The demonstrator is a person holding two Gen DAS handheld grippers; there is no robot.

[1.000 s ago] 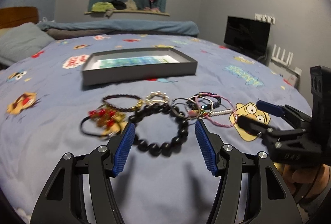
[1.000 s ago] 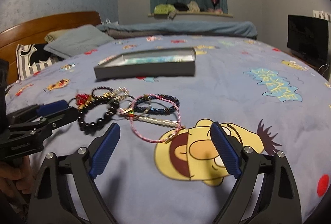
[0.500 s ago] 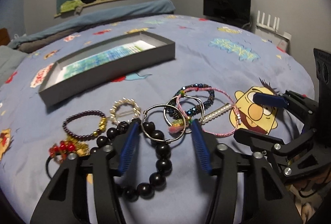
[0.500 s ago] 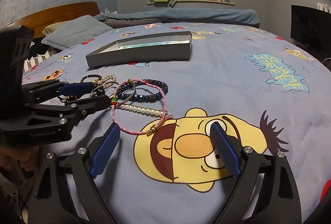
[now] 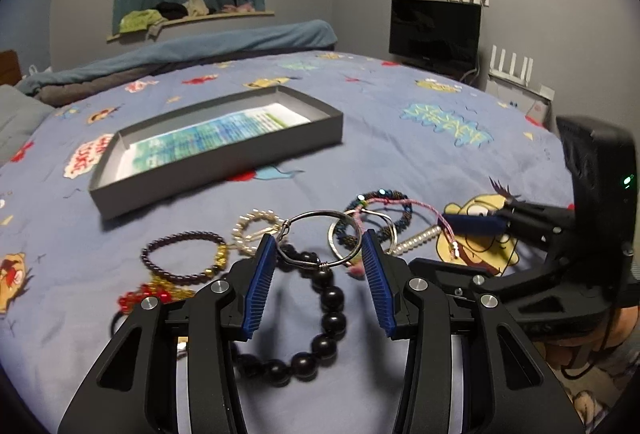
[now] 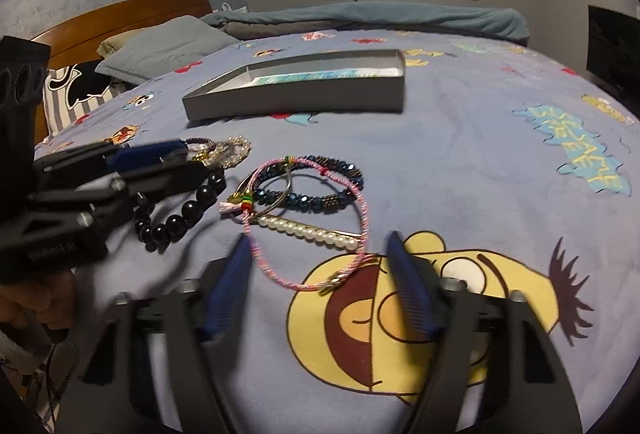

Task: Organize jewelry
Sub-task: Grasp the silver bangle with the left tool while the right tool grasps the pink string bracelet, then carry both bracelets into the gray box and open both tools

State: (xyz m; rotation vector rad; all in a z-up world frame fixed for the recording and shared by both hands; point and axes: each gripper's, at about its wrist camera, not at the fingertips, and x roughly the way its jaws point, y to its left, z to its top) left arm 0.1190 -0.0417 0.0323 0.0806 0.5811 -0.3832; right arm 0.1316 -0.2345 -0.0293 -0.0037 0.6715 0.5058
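Bracelets (image 5: 320, 298) of black beads, pearls and pink cord are spread on the bed (image 5: 400, 153). Both the left hand-held gripper (image 5: 320, 258) and the right hand-held gripper (image 6: 320, 262) are held wide apart, grasping nothing.

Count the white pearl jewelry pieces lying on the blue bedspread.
2. A round white pearl bracelet lies beside the purple bead bracelet. A straight white pearl bar lies under the pink cord bracelet. Others may be hidden in the pile.
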